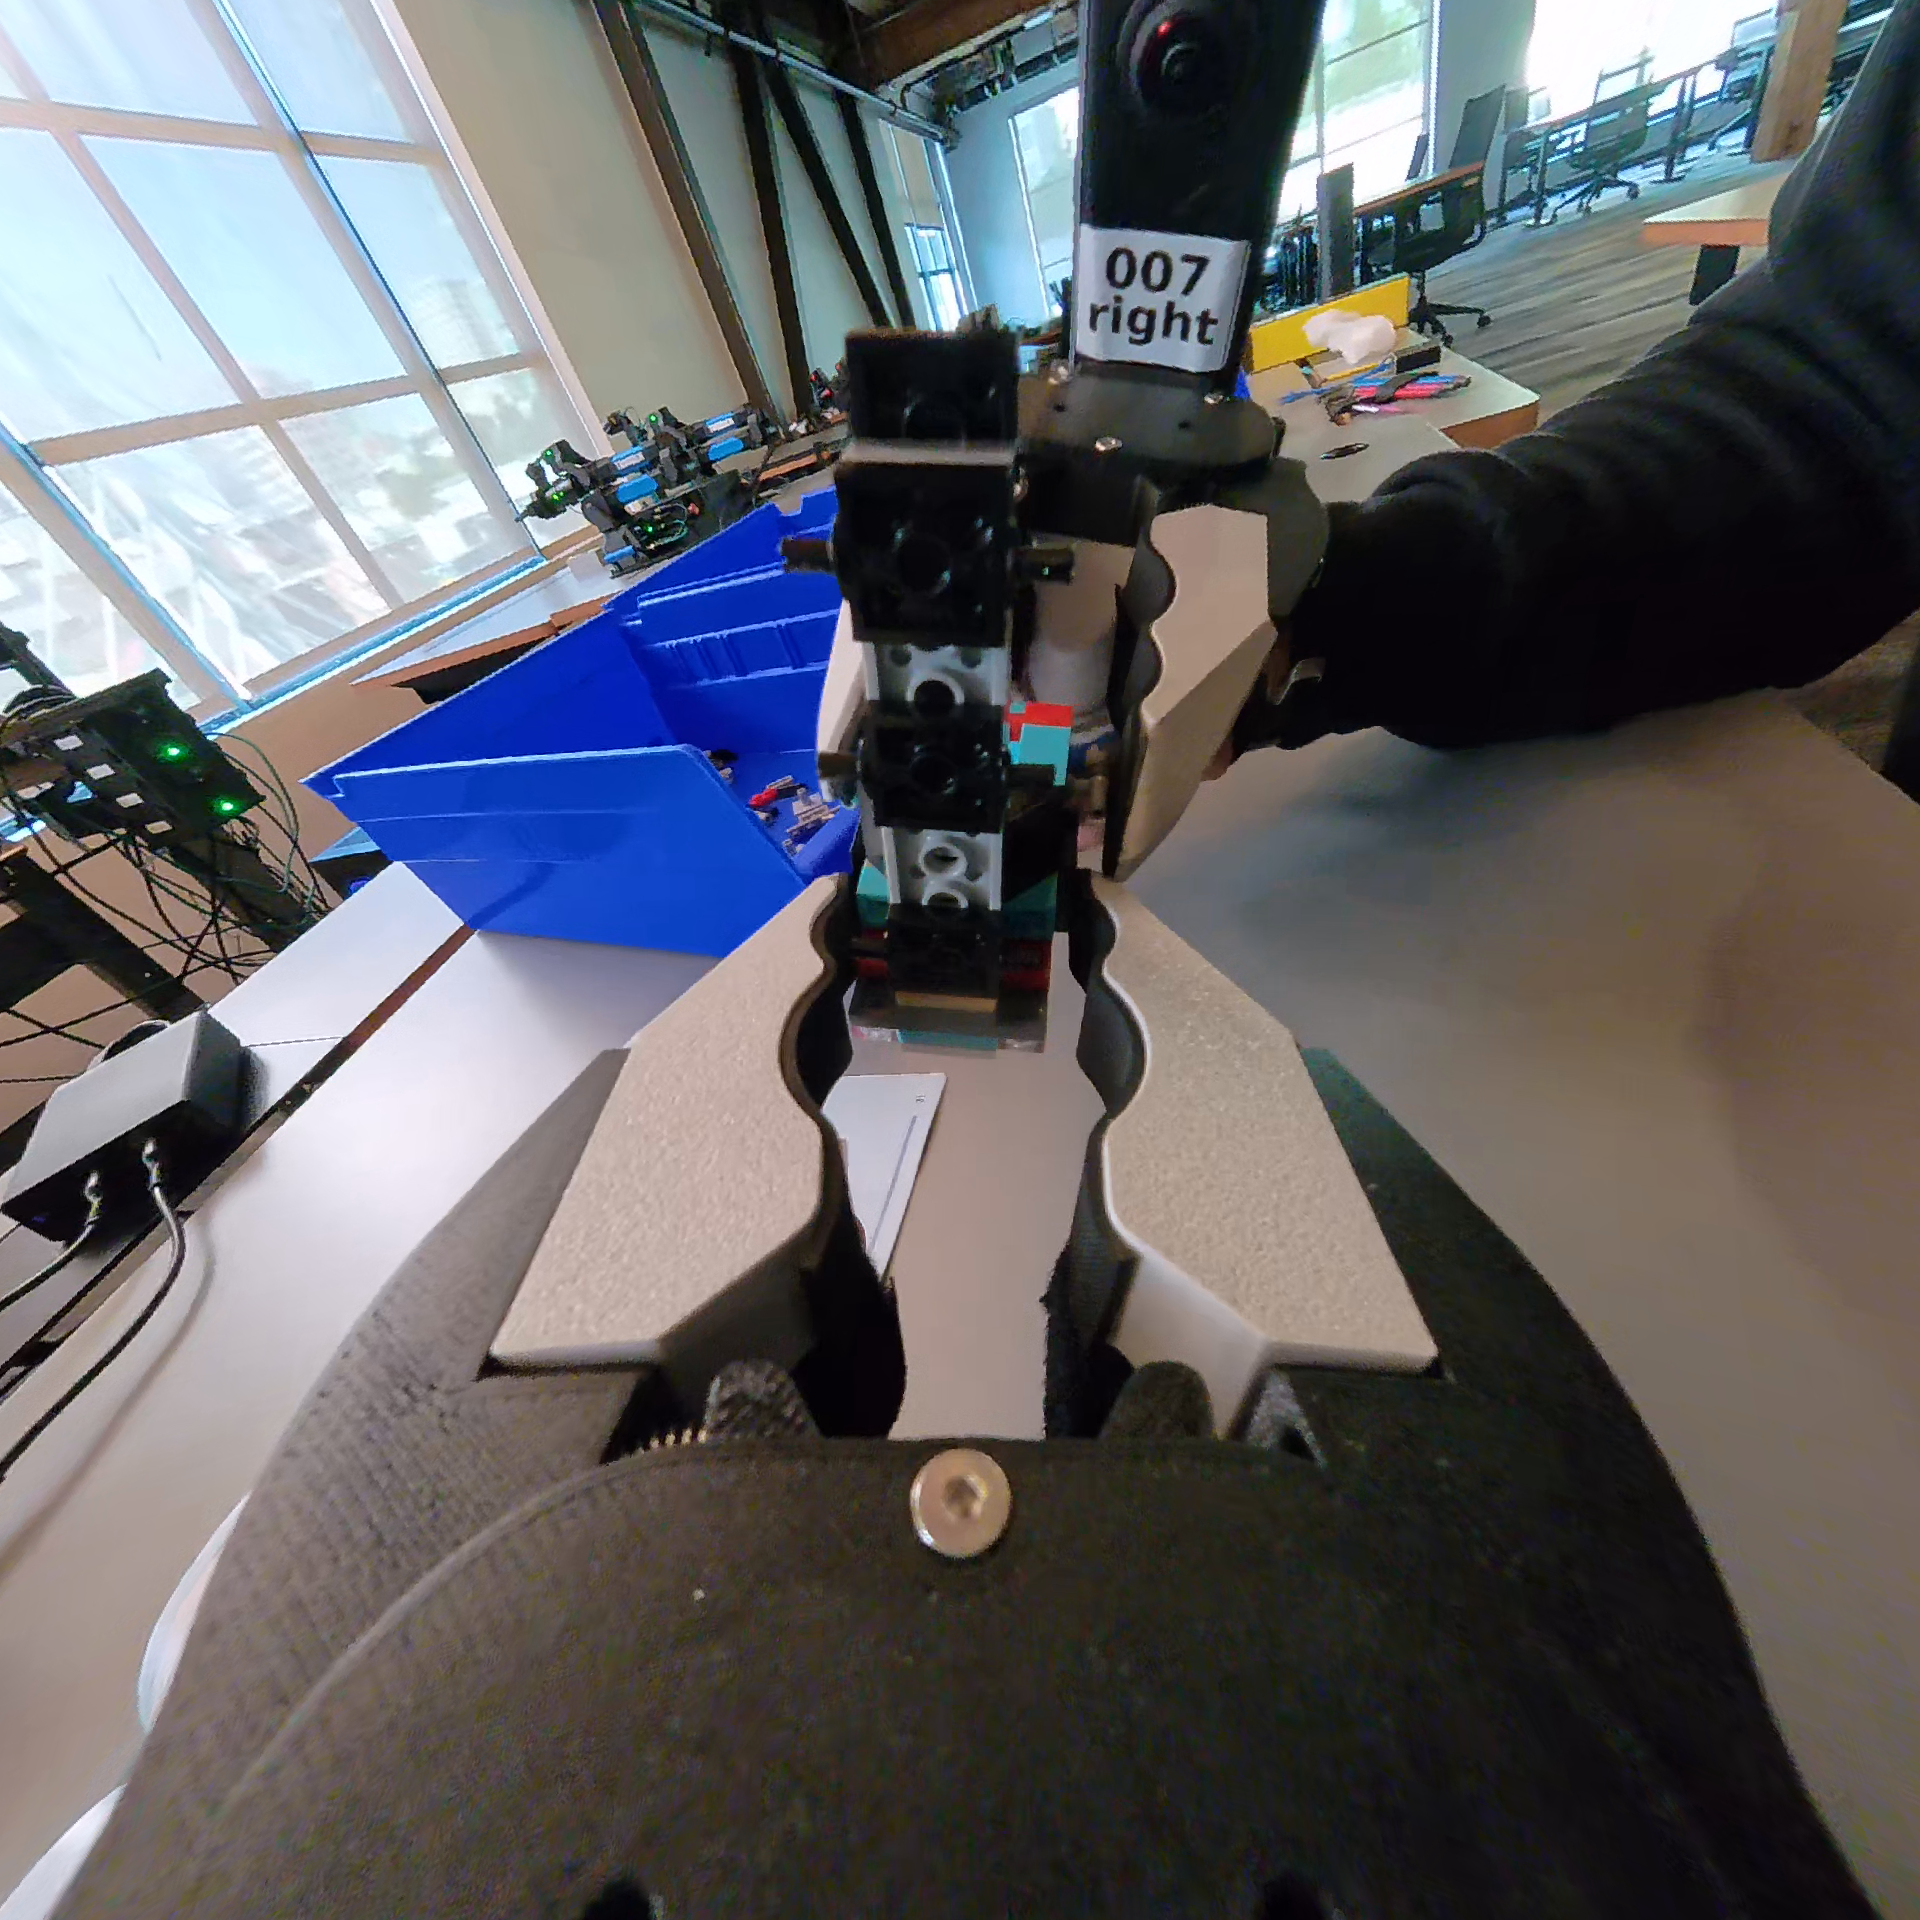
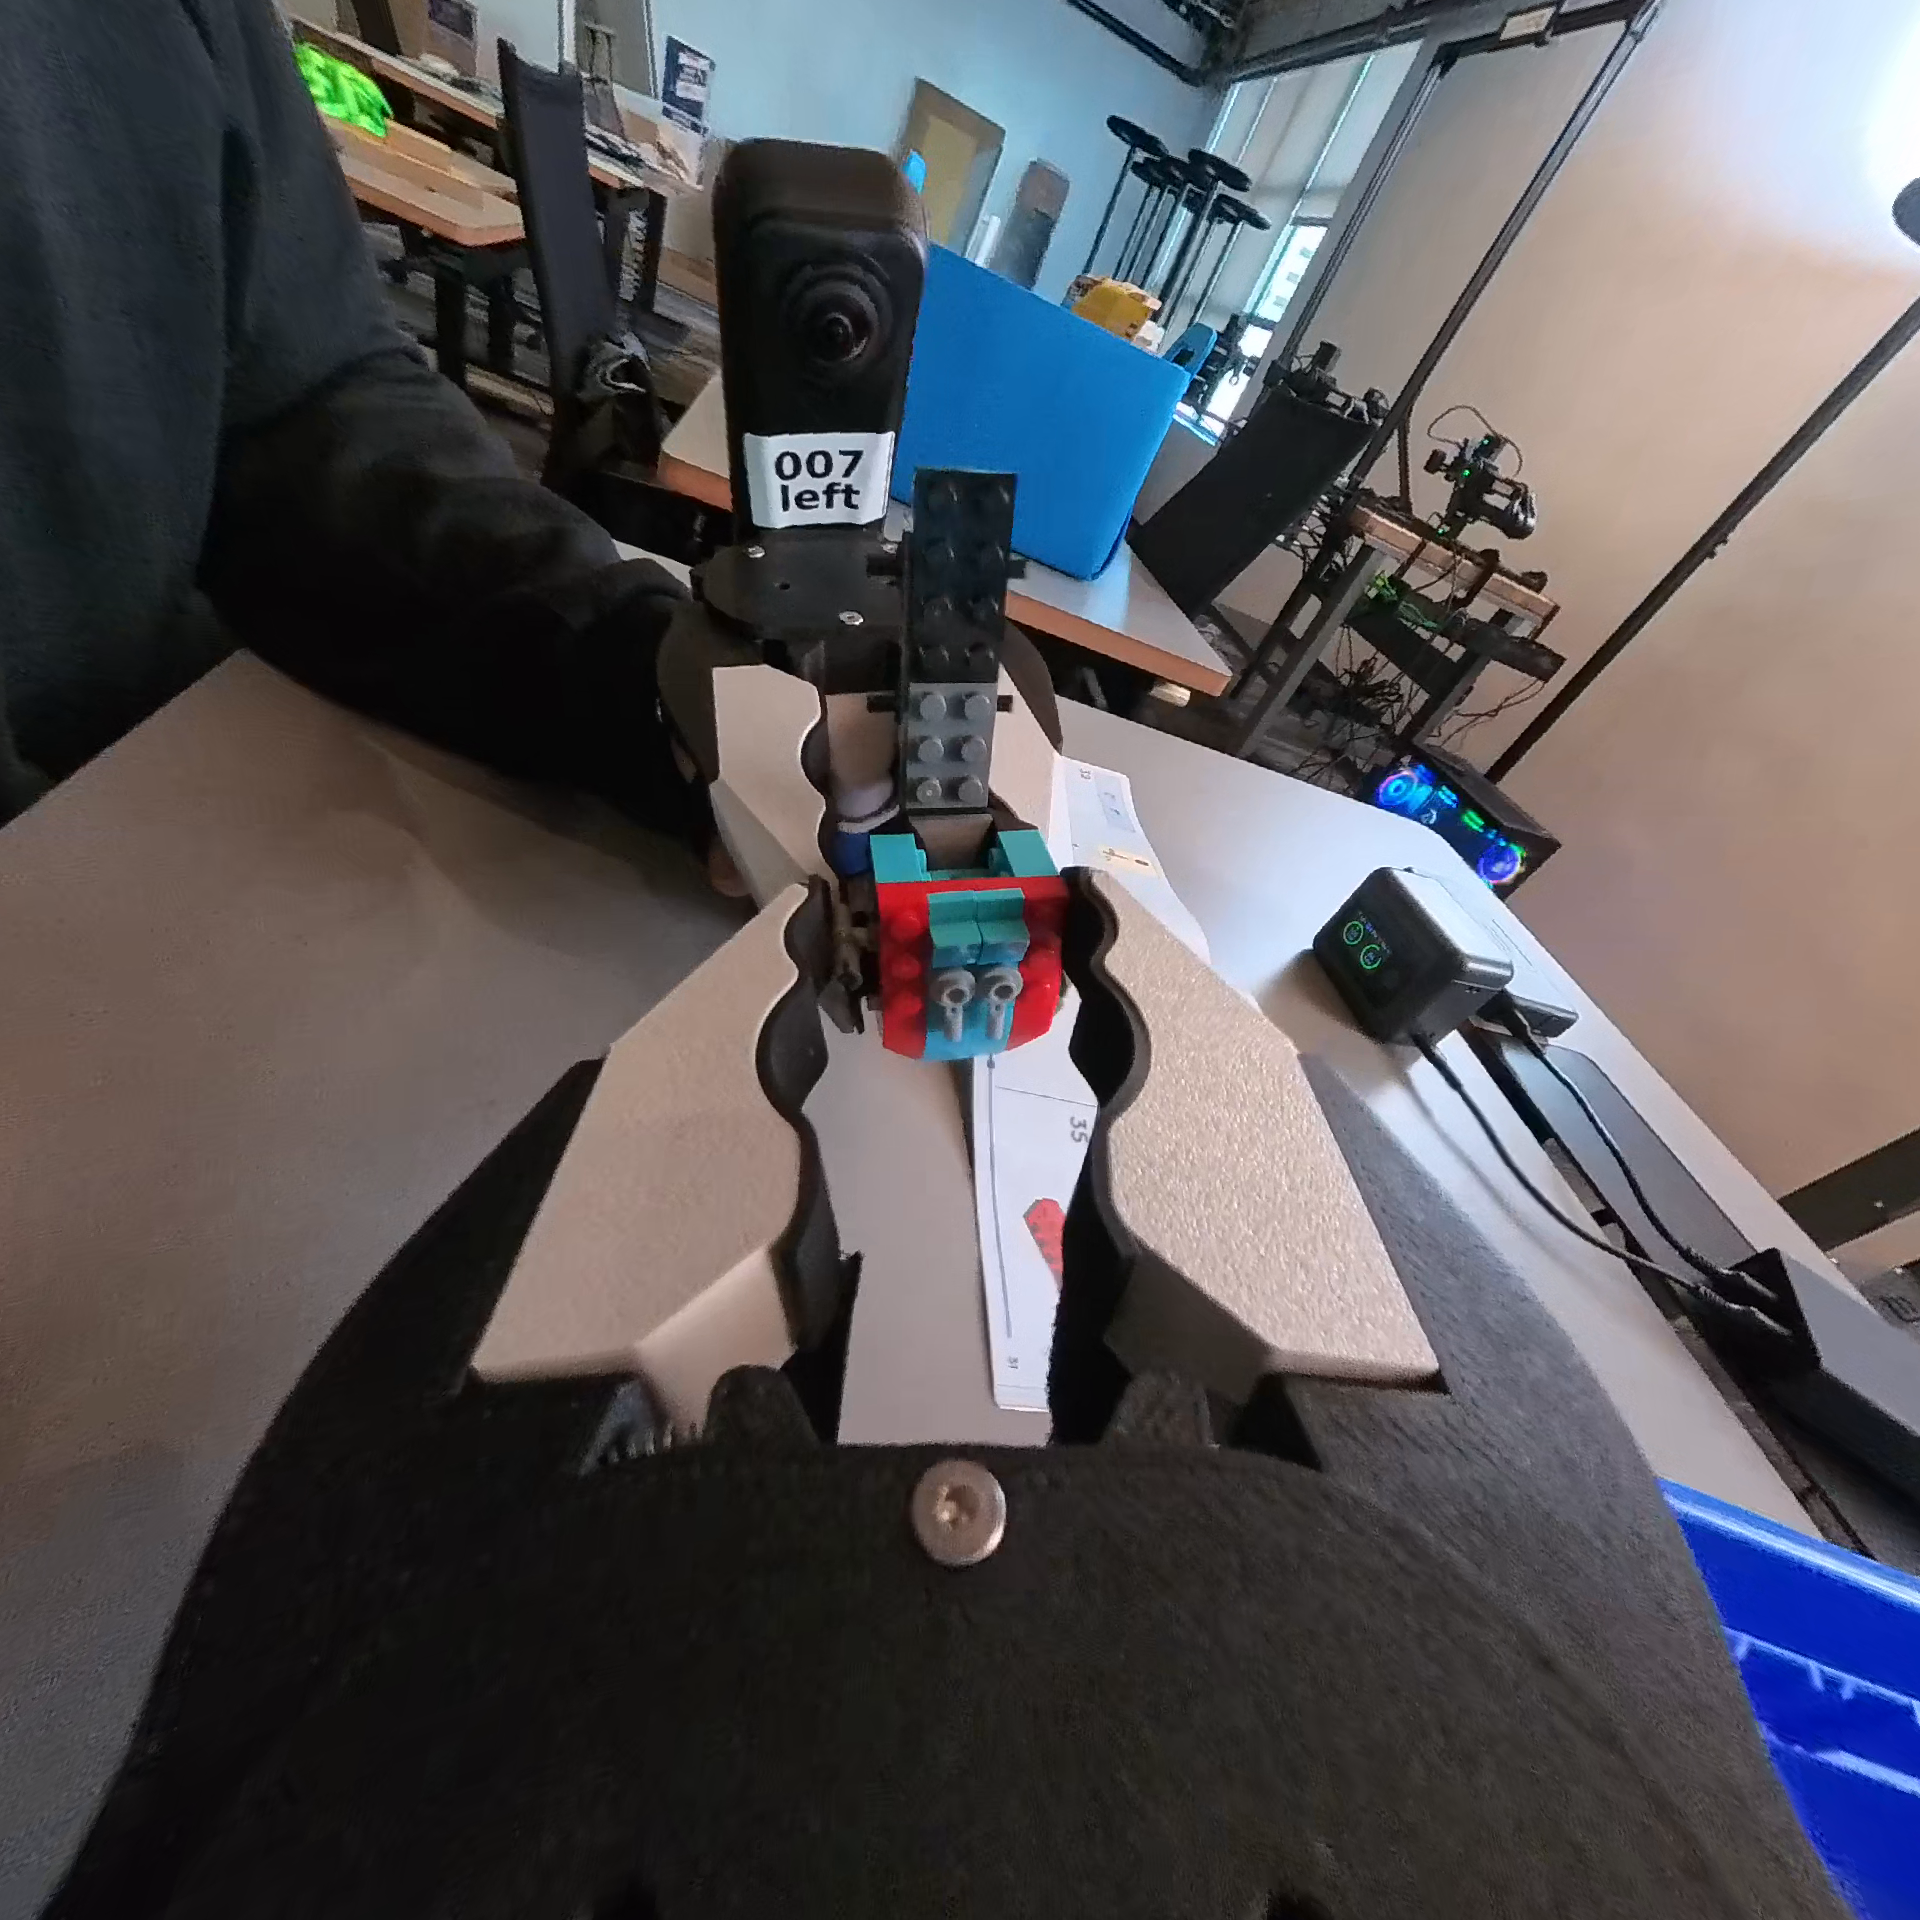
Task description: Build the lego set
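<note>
A: You are working at a grey table (image 1: 1507, 987) in an open workshop with tall windows. Nearest you in the left wrist view, your left gripper (image 1: 951, 935) is closing its fingers on the bottom of the lego model (image 1: 935, 727); it is clamped there, as far as I can judge.

B: And my right one?

A: In the right wrist view your right gripper (image 2: 966, 956) is pinching the red and teal end of the same model (image 2: 966, 966), jaws drawn in against its sides. So both are holding it up above the table, facing each other, over the instruction sheet (image 2: 1023, 1226).

B: How is the model looking?

A: It is standing as a tall narrow chassis: black and light grey blocks alternating on the underside, small black pins sticking out sideways, dark and lighter grey studded plates on the other face, red curved bricks with teal ones and two small grey fittings at the low end.

B: Any advice for this step?

A: Keep one grip firm while you are shifting the other, squeeze across the flat sides rather than the pins, and avoid bending the long plate. Farther off, the blue parts bin (image 1: 582, 821) is waiting with loose pieces for your next pick.
</note>
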### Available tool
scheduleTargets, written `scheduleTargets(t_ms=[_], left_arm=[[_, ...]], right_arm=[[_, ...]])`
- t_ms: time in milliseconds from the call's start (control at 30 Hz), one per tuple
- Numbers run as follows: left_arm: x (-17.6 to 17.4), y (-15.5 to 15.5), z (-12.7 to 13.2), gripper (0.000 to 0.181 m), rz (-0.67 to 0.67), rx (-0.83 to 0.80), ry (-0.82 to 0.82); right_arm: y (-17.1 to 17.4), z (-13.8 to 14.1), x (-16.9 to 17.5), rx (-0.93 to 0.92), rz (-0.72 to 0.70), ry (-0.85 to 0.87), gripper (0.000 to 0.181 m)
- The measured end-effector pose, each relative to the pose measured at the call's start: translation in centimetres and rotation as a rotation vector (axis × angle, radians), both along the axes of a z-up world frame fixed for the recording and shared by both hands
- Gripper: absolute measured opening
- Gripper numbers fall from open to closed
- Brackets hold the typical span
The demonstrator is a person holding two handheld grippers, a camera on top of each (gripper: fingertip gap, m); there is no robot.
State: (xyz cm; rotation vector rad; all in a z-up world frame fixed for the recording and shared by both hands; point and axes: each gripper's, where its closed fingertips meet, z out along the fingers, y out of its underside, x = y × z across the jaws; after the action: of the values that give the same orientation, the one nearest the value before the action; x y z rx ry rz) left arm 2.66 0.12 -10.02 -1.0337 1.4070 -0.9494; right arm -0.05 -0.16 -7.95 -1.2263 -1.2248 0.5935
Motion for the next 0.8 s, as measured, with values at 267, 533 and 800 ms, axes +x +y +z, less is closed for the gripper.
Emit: scheduleTargets(t_ms=[267, 533, 800], left_arm=[[0.0, 0.2, 0.1, 0.039, 0.007, -0.019, -0.008], [0.1, 0.0, 0.2, 0.04, -0.015, -0.055, -0.019], [-0.1, 1.8, 1.0, 0.04, 0.069, -0.121, -0.07]], right_arm=[[0.2, 0.2, 0.0, -0.032, -0.001, 0.021, 0.045], [0.1, 0.4, 0.1, -0.049, 0.016, 0.066, 0.047], [1.2, 0.8, 0.7, 0.033, -0.093, 0.062, 0.059]])
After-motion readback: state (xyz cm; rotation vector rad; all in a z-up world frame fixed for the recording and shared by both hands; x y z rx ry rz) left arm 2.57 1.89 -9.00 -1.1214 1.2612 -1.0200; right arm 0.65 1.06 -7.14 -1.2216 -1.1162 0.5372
